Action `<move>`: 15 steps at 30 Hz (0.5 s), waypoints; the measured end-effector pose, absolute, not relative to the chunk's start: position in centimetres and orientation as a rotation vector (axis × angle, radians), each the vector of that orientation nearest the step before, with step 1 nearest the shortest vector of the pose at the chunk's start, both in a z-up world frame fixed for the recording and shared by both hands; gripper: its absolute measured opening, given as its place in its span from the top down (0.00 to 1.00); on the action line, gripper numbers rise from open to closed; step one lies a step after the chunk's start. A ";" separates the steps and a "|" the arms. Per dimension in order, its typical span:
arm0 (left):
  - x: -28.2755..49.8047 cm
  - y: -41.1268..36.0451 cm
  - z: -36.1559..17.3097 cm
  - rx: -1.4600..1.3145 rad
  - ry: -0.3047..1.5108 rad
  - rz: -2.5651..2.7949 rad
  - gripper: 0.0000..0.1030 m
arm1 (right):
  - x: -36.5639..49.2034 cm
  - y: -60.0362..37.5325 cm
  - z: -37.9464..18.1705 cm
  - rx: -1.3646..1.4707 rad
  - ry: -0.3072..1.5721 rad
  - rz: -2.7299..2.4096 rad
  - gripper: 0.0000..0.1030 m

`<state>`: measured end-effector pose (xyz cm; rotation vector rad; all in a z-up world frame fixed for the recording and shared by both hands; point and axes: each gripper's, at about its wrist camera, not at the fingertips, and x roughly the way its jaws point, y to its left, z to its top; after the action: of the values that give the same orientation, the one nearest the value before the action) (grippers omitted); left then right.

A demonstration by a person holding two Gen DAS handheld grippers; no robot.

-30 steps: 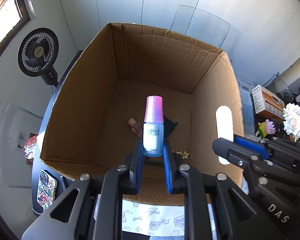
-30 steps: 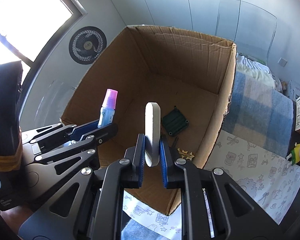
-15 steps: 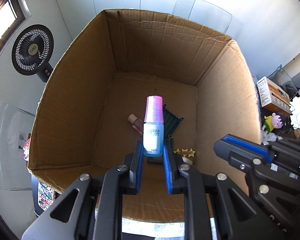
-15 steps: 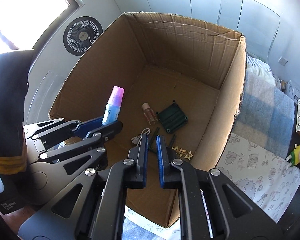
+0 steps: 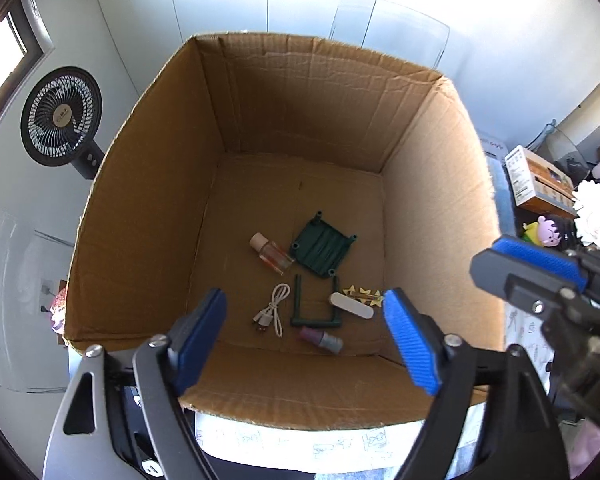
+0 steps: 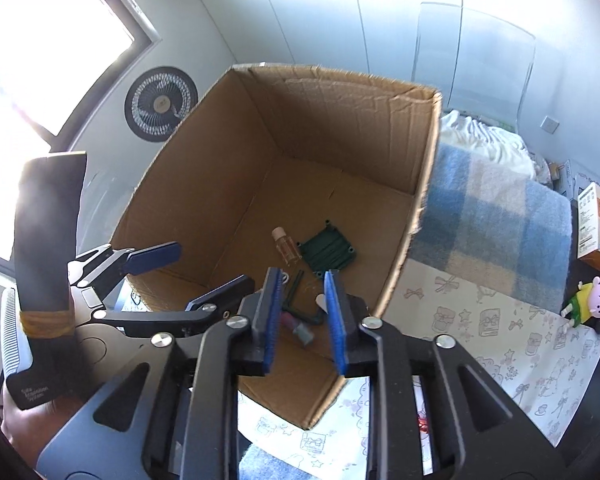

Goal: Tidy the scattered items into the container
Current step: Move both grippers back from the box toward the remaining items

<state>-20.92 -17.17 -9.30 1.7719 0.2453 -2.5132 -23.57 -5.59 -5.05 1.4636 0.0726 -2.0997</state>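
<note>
Both grippers hang over the cardboard box (image 5: 148, 200), jaws just spread and empty: left gripper (image 5: 304, 344) wide, right gripper (image 6: 302, 320) narrower. The pink-capped bottle (image 5: 320, 338) lies on the box floor beside the white file (image 5: 352, 306). A printed cloth (image 6: 500, 332) covers the table; a fan (image 5: 62, 116) stands beyond.

Right wrist view: right gripper's (image 6: 302, 314) fingers cover most of the pink-capped spray bottle (image 6: 296, 326) and white nail file (image 6: 321, 301) on the cardboard box (image 6: 204, 184) floor; gold star clip hidden; left wrist view: bottle label too blurred to read.
</note>
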 end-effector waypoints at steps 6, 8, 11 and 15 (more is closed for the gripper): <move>-20.4 -16.8 -7.4 1.703 0.223 -2.554 0.00 | -23.1 -3.4 -3.0 1.413 0.057 -2.159 0.44; -20.3 -16.5 -6.7 1.673 0.235 -2.570 0.00 | -22.9 -2.4 -2.3 1.401 0.042 -2.171 0.36; -20.1 -16.0 -5.6 1.632 0.251 -2.597 0.00 | -22.3 -0.3 -1.3 1.367 0.013 -2.201 0.18; -19.8 -14.2 -4.0 1.597 0.256 -2.652 0.00 | -21.5 3.0 0.0 1.343 -0.039 -2.250 0.10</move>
<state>-19.84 -14.20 -3.98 1.5968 0.2557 -2.6520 -21.53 2.95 -0.04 1.3429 -0.0386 -2.2495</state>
